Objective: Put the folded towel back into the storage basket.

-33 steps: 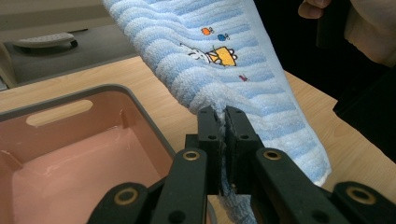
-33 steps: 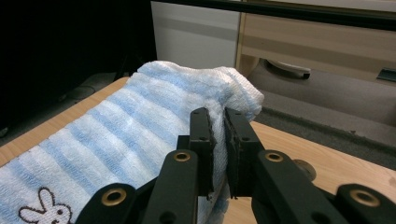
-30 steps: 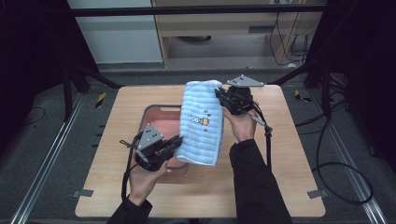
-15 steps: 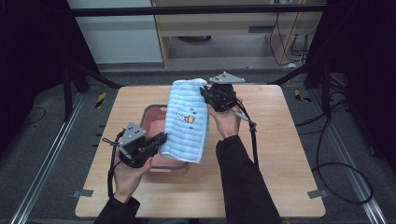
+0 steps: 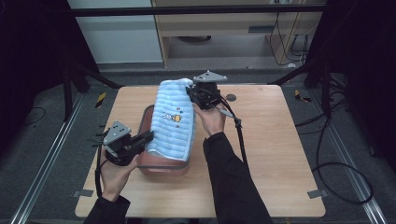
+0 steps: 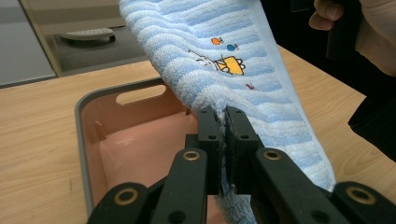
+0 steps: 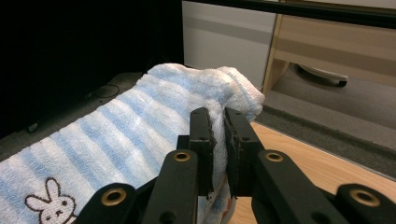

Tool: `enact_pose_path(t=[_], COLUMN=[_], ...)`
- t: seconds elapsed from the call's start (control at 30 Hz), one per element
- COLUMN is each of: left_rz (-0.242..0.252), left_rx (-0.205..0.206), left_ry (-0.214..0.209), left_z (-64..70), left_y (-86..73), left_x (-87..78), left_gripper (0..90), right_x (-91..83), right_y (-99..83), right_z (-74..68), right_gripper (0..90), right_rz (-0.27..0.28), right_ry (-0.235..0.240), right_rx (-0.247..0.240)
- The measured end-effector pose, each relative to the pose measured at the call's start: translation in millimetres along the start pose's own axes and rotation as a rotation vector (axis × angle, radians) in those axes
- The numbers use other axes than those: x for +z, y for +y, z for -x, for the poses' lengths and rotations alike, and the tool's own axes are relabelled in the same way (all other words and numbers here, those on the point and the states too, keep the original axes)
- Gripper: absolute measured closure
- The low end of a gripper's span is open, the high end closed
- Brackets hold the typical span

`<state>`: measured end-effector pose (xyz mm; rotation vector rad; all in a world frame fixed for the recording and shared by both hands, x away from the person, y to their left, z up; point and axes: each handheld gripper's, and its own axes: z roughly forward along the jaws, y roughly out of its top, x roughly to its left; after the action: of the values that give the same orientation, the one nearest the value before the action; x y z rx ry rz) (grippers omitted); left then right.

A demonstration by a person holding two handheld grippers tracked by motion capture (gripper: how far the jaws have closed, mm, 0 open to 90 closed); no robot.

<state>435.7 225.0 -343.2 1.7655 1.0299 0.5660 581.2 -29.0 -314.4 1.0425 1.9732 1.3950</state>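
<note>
A light blue striped towel [image 5: 173,122] with small embroidered animals hangs stretched over a pink tub [image 5: 161,164] on the wooden table [image 5: 275,154]. My right gripper [image 5: 192,94] is shut on the towel's far top edge [image 7: 219,100], held high. Lower down at the near left, my left gripper [image 5: 148,136] is shut on the towel's side edge [image 6: 223,119] just above the tub [image 6: 112,140]. The towel [image 6: 252,70] drapes down past the tub's right wall and hides much of its inside.
A small dark round mark [image 5: 230,97] lies on the table behind the right hand. Cables trail from both grippers across the tabletop. Black frame legs and a cabinet stand beyond the far edge. Bare wood shows to the right of the tub.
Both hands have carried the towel leftward; it now hangs over the tub. The left gripper has moved left along the tub's near-left side.
</note>
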Motion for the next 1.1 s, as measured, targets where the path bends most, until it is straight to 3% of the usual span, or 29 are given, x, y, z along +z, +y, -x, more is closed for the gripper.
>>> enact_pose_path(t=[0.5, 0.93, 1.1], left_rz=[-0.041, -0.111, -0.141], left_rx=[-0.024, 0.009, 0.002], left_ry=[0.041, 0.063, 0.062], left_z=[-20.0, -22.7, -23.2], left_y=[-12.3, -29.0, -33.3], left_x=[7.5, 23.1, 24.9], left_gripper=[85.8, 85.8, 85.8], right_x=[30.9, 46.8, 51.5], right_y=[-7.8, -25.6, -35.0], right_z=[-10.5, -11.0, -10.7], right_gripper=[82.9, 82.8, 82.8], right_rz=[-0.023, -0.066, -0.084], right_ry=[0.028, 0.023, 0.026], right_rx=[0.004, -0.011, -0.004])
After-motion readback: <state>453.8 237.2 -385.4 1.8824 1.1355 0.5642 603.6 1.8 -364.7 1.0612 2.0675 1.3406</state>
